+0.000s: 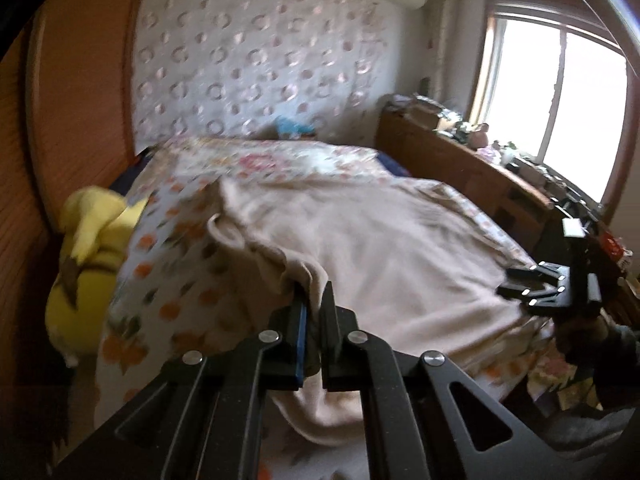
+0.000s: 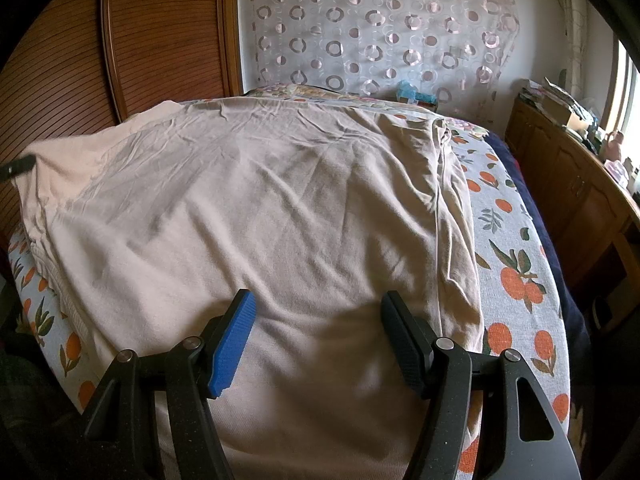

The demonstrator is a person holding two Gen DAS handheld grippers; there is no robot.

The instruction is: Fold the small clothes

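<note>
A beige garment (image 2: 260,200) lies spread over the bed, its ribbed edge at the left. In the left wrist view the same garment (image 1: 380,240) has its near left edge lifted. My left gripper (image 1: 314,294) is shut on that bunched edge and holds it up above the bed. My right gripper (image 2: 318,300) is open and empty, its jaws wide apart just above the near part of the garment. It also shows in the left wrist view (image 1: 532,284) at the garment's right edge. The left gripper's tip shows in the right wrist view (image 2: 18,166) at the far left.
The bed has a white sheet with orange fruit print (image 2: 520,272). A yellow plush toy (image 1: 88,256) sits at the bed's left side. A wooden wardrobe (image 2: 100,60) stands at the left, a cluttered wooden cabinet (image 2: 572,184) at the right below a window (image 1: 560,92).
</note>
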